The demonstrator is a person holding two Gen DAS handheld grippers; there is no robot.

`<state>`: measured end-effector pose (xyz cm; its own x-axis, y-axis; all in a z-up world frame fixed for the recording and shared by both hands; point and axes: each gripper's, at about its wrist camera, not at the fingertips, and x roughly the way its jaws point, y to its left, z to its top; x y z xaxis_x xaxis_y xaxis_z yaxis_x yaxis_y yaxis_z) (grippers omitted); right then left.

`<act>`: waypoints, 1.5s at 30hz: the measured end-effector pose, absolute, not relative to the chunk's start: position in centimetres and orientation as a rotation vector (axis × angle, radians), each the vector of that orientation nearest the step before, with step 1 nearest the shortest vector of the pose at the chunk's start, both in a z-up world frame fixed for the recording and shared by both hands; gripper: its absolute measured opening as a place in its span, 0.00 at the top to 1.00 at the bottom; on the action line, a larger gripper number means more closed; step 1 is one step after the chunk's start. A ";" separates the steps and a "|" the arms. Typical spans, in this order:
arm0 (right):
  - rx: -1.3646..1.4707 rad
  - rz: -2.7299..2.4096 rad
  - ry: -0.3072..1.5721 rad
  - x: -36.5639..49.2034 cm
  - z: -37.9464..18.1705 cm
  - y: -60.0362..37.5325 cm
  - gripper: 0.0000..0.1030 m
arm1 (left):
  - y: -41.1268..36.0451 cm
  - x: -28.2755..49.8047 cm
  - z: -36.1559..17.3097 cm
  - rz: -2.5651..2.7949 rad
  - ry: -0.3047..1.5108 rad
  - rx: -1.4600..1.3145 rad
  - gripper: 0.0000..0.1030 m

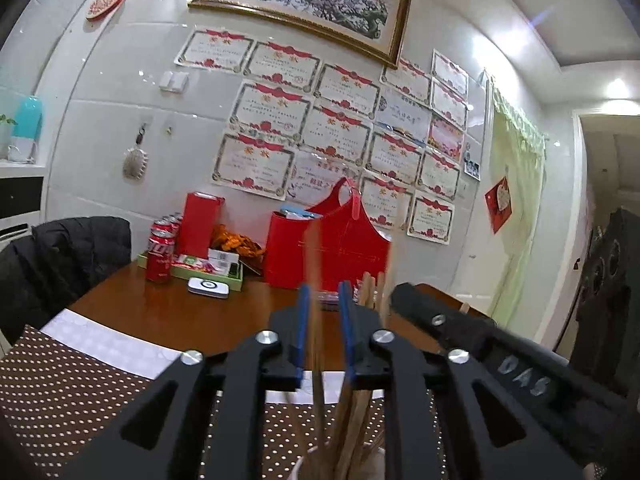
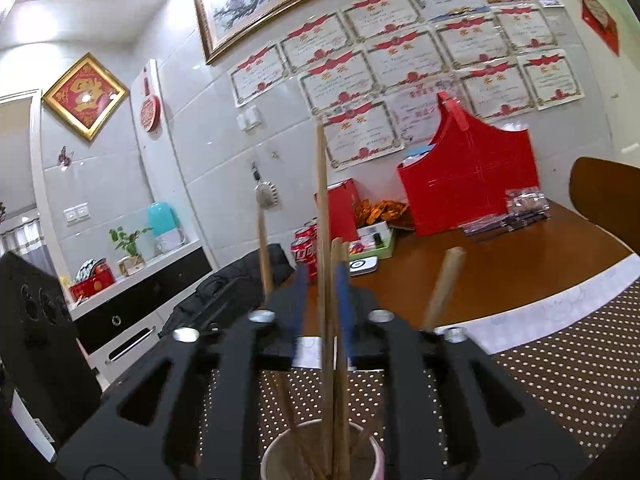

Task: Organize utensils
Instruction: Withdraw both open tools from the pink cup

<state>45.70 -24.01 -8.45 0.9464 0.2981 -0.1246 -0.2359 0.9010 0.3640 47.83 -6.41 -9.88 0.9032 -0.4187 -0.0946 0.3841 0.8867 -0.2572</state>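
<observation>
A pale paper cup (image 2: 274,454) stands on a brown dotted placemat (image 2: 560,380), right below both grippers. Several wooden chopsticks (image 2: 321,184) stand upright in it. My right gripper (image 2: 321,268) is open, and two or three chopsticks rise between its blue fingers (image 2: 343,296) without being pinched. In the left wrist view my left gripper (image 1: 324,286) is also open, with one blurred chopstick (image 1: 316,256) standing loose in the gap. More chopstick tips (image 1: 370,290) lean just to its right. The cup is nearly hidden under the left gripper's frame.
The brown table (image 1: 180,312) carries cola cans (image 1: 160,258), a green tray (image 1: 236,278) of small items and a red gift bag (image 1: 352,248) near the wall. A dark jacket (image 1: 64,264) hangs at the left. A chair back (image 2: 608,200) rises at the right.
</observation>
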 end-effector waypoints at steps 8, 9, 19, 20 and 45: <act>0.381 0.251 0.097 42.0 -5.6 -26.1 0.06 | -4.2 44.9 -7.2 -0.369 0.099 -0.253 0.20; 0.379 0.247 0.096 41.5 -5.2 -26.3 0.06 | -4.2 44.2 -6.7 -0.367 0.093 -0.242 0.16; 0.357 0.170 0.139 36.0 -2.5 -27.8 0.06 | -4.6 37.6 -2.9 -0.231 0.134 -0.070 0.04; 0.349 0.157 0.152 35.1 -2.2 -27.9 0.06 | -4.5 37.0 -2.7 -0.220 0.139 -0.061 0.04; 0.233 0.020 0.480 20.9 -7.1 -27.2 0.06 | -0.9 24.8 -7.7 -0.188 0.497 0.028 0.04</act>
